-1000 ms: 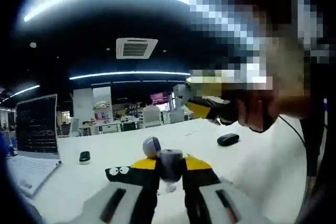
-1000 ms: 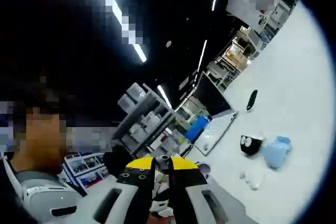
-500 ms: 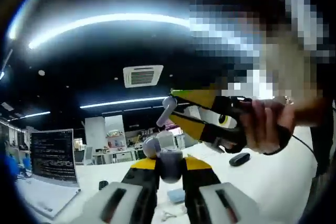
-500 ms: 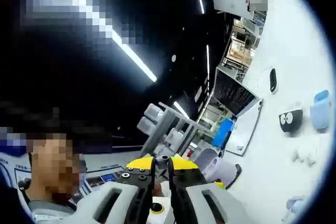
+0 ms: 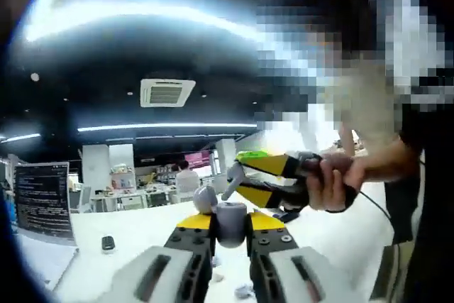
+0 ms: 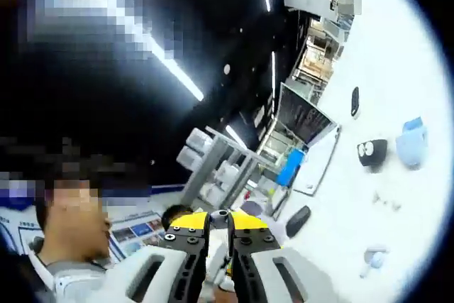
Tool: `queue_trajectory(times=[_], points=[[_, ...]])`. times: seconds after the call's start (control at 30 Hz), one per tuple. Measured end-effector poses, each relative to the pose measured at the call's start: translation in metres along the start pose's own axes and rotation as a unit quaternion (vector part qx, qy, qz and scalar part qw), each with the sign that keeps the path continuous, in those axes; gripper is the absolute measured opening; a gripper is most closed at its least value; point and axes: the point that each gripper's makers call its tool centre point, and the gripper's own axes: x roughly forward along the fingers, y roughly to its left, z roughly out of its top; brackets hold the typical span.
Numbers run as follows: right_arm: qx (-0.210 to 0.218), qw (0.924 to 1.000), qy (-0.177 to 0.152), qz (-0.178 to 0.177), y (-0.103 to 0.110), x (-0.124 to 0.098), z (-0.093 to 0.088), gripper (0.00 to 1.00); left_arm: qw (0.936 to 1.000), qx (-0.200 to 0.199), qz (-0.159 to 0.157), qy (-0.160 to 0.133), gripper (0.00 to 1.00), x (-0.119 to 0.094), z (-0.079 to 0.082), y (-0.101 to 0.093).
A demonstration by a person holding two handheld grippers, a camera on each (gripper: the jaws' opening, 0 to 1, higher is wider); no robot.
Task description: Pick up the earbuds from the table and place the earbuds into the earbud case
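Note:
My left gripper (image 5: 230,226) is shut on a grey earbud case (image 5: 230,219), held up off the table, with its round lid (image 5: 205,199) flipped back to the left. From the right, a person's hand (image 5: 332,184) brings in my right gripper (image 5: 238,177). It is shut on a white earbud (image 5: 230,179) that hangs just above and right of the case's lid. In the right gripper view, my right gripper (image 6: 219,226) has its jaws close together. What they pinch is too small to make out there.
White table (image 6: 418,69) with a laptop (image 6: 303,116), a dark mouse (image 6: 355,101), a black pouch with cartoon eyes (image 6: 372,152), a light blue object (image 6: 411,142) and small white pieces (image 6: 384,201). Another dark mouse (image 5: 108,243) lies left.
The right gripper with the earbud has come down from above the case to just beside its lid. Both cameras shifted; the left gripper still holds the case.

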Motion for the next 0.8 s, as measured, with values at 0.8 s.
queue_trajectory(times=[0.8], points=[[-0.192,0.8902,0.407,0.074,0.042,-0.064,-0.037,0.09,0.8929,-0.307,-0.322,0.068,0.19,0.012,-0.027,-0.074]])
